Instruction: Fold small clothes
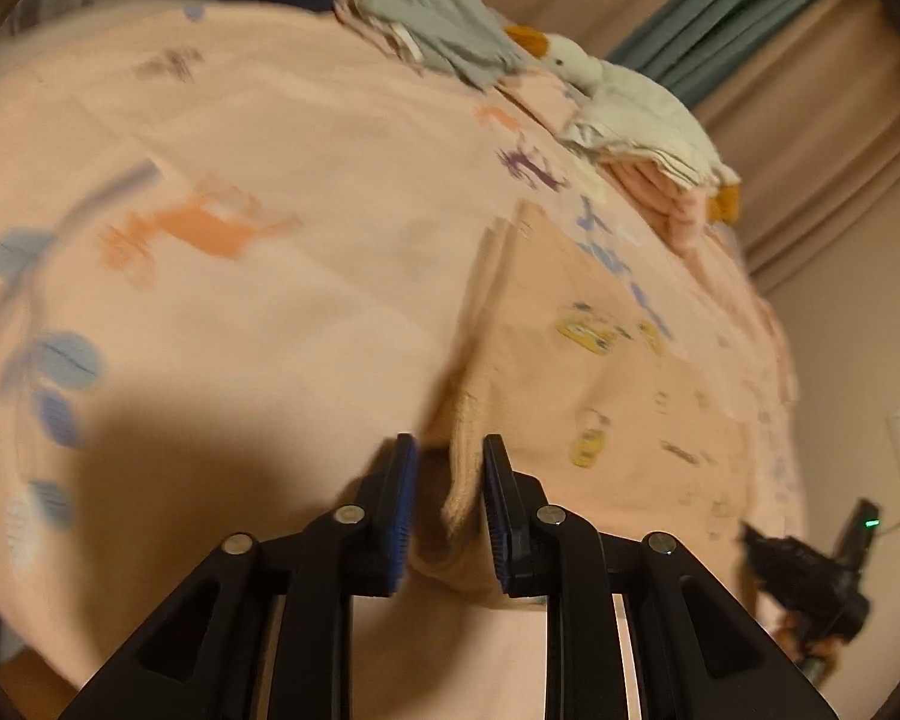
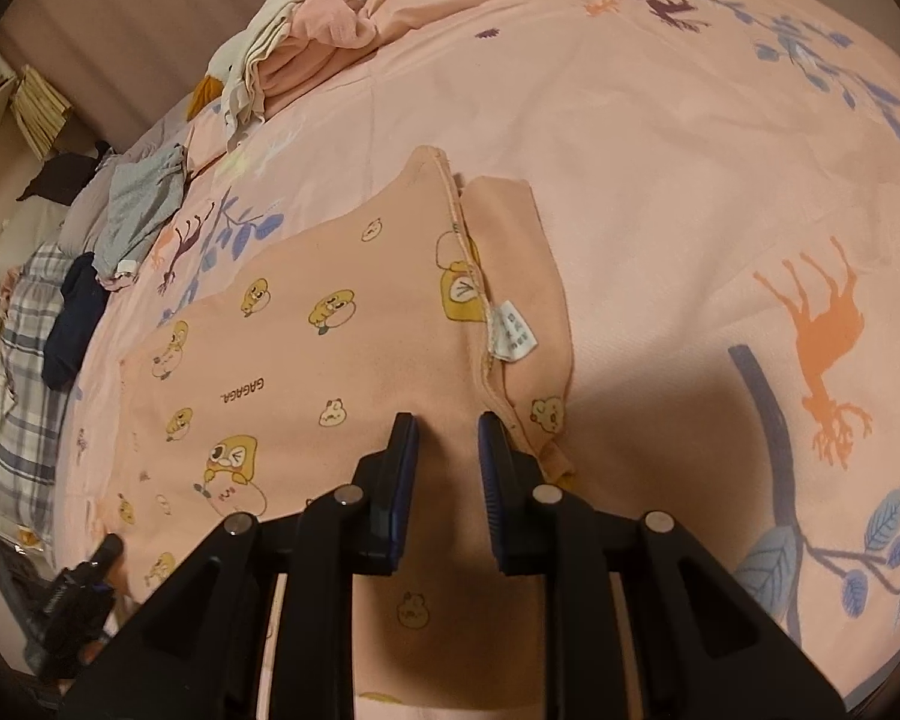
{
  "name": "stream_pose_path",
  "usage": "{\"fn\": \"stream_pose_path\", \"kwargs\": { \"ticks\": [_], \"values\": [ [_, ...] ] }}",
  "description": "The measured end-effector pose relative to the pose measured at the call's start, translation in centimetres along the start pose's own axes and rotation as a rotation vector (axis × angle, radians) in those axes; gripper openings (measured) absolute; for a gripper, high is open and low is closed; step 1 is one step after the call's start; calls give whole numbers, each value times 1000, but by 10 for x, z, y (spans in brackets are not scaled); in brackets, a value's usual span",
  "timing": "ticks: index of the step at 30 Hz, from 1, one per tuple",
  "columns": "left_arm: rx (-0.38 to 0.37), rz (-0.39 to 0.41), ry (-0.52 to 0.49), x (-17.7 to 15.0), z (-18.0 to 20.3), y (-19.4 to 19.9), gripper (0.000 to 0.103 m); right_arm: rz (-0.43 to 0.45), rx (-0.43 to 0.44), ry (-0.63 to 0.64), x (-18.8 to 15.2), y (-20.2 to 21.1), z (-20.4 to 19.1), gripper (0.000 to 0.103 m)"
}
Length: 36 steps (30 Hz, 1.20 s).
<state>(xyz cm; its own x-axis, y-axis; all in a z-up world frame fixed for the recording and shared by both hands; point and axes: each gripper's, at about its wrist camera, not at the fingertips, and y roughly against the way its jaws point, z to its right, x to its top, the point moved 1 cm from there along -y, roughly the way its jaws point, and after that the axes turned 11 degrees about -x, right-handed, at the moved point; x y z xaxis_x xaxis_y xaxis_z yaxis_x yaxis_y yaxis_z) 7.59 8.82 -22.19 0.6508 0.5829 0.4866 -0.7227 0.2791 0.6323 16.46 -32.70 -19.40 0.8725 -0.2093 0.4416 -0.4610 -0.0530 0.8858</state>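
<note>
On the pink printed bedsheet (image 2: 660, 138), the peach cartoon-print garment (image 2: 330, 324) is pinched at its hem by both the left gripper (image 1: 449, 501) and the right gripper (image 2: 448, 480) (only thin folds held), so an edge could be lost if tugged unevenly.

In the right wrist view, the peach garment (image 2: 342, 348) spread on the bed carries one readable word, "GAGAGA.", printed in dark letters left of the frame's middle and seen turned sideways. Its white care label (image 2: 513, 333), at the seam right of centre, bears print too small to read. The left wrist view shows no legible text
</note>
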Motion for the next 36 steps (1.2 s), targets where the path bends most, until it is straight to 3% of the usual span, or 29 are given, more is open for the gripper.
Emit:
{"fn": "stream_pose_path", "kwargs": {
  "ticks": [3,4,6,9,12,14,18,20,23,24,27,29,32,34,36],
  "values": [
    [148,74,-100,-4,5,8,27,22,-19,16,-1,-1,-3,23],
    [169,74,-103,-5,3,8,27,27,-26,20,-1,0,-4,23],
    [134,50,-68,-5,-7,7,27,34,-37,29,-2,0,-6,24],
    [57,51,6,-1,-17,17,27,45,-58,56,-3,0,-9,24],
    [-13,56,11,-1,-14,29,27,51,-91,83,-3,0,-14,24],
    [-150,24,25,-5,-8,32,31,66,-132,132,-4,0,-21,25],
    [-410,-121,21,-26,16,19,43,139,-196,245,-14,2,-31,25],
    [-512,-250,-6,-43,33,6,46,146,-220,238,-13,1,-32,26],
    [-558,-386,1,-57,51,-17,49,139,-221,193,-8,-1,-30,27],
    [-555,-394,8,-59,52,-19,49,138,-220,191,-8,-1,-31,27],
    [-526,-345,72,-57,44,-25,49,146,-216,188,-7,-1,-30,28],
    [-533,-277,171,-50,31,-25,49,157,-219,192,-11,0,-31,28],
    [-518,-132,295,-41,15,-16,60,180,-228,218,-13,0,-34,28],
    [-501,-56,332,-37,9,-13,63,194,-231,232,-15,1,-34,28],
    [-469,-40,331,-36,10,-19,63,201,-231,228,-15,1,-34,28]
  ]
}}
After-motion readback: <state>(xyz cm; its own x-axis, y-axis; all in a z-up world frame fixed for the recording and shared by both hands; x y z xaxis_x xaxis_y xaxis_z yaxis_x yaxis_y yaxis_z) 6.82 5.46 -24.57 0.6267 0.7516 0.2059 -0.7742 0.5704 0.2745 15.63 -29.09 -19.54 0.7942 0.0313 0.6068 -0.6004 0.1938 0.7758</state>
